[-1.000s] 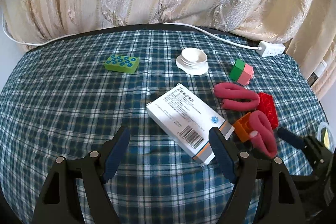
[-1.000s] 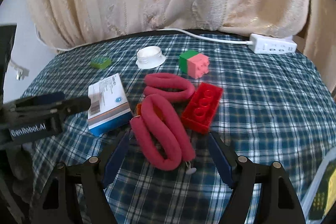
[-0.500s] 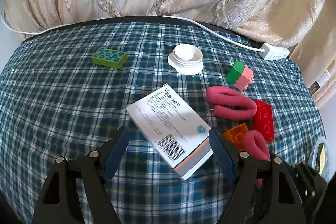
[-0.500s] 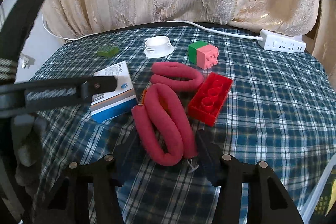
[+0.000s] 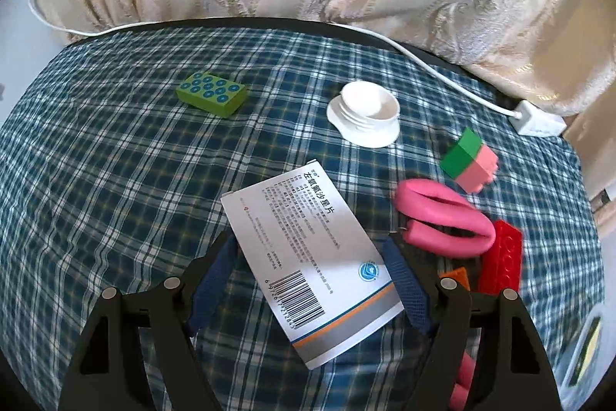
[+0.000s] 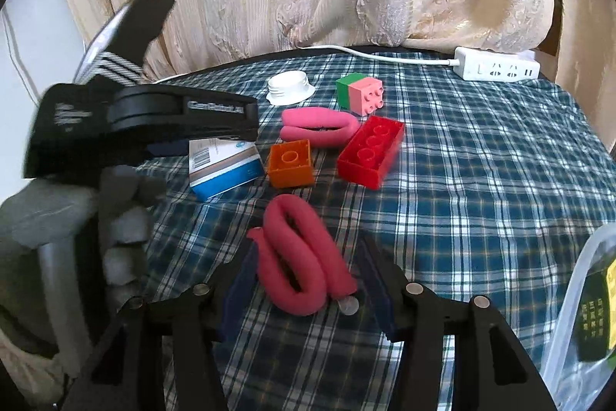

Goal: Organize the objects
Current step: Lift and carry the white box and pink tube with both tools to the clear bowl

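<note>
My left gripper (image 5: 308, 257) is shut on a white medicine box (image 5: 308, 268), one blue pad on each side. The box also shows in the right wrist view (image 6: 225, 166), under the left gripper's black body (image 6: 154, 126). My right gripper (image 6: 308, 268) is shut on a folded dark pink foam curler (image 6: 302, 257) and holds it clear of the bricks. On the plaid tablecloth (image 6: 481, 187) lie an orange brick (image 6: 290, 162), a red brick (image 6: 371, 151), a second pink curler (image 6: 319, 128), a green-and-pink block (image 6: 360, 93) and a white cap (image 6: 290, 87).
A green dotted brick (image 5: 211, 93) lies at the far left. A white power strip (image 6: 496, 68) and its cable run along the back edge before the curtain. A clear plastic bin (image 6: 581, 303) stands at the right edge.
My right gripper closed on the curler and pulled it back off the orange brick, which now shows. My left gripper moved forward around the medicine box and closed on it.
</note>
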Demonstrator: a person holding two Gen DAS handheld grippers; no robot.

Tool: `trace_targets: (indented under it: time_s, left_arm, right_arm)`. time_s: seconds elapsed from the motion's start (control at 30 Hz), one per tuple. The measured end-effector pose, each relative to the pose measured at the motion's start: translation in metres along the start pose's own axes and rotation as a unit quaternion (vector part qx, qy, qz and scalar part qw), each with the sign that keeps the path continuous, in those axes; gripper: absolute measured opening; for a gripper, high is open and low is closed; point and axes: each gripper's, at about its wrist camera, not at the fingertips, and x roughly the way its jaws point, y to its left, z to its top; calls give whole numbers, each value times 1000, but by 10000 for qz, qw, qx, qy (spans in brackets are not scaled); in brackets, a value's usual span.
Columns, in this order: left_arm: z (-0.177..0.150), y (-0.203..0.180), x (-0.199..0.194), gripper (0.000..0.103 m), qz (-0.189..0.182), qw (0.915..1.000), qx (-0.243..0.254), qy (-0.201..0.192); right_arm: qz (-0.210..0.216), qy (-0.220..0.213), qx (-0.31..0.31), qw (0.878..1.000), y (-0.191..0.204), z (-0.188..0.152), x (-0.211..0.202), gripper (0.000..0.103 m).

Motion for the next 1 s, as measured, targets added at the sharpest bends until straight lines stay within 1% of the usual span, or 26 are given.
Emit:
trace_targets:
  time_s: [0.07,0.2,0.3,0.43,0.5,0.57,0.63,0.7,0.9,1.0]
  left_arm:
    - [0,-1,2,80,35,10000,-9,2]
    - [0,1,4,83,97,9999,-39,0]
    - [1,2,7,85,78,9999,-105,67]
    - [1,3,7,86,78,9999,-37,55]
    - [1,4,6,86,38,10000,23,51]
    - [1,7,5,85,-8,9999,105,46]
    - [-1,10,2,79,-43,9997,248,39]
    - [-3,13,-2,76,-73,9992,403,13]
    - [-8,26,-12,69,-195,9981,573,-75]
    - [-12,28,-19,68,-236,9973,670,-170]
  right_arm:
    - [77,13,60,10000,-3,-1,0,57]
    - [157,-29,99,9998,-4,-2,-3,57]
    - [195,-18,87,9998,-3,-3,-3,57]
    - [173,-11,71,9998,-1,-3,-2,57]
    - [172,9,88,9998,-2,-3,-2,60]
    - [175,10,117,9998,-3,-2,-3,70]
    - [160,-18,138,9998,-3,0,-5,74]
    - [156,-38,130,9998,-4,2,-7,76]
    - [101,-59,-4,9999,0,8,-9,77]
    - [84,-36,-98,9999,2,11,-7,77]
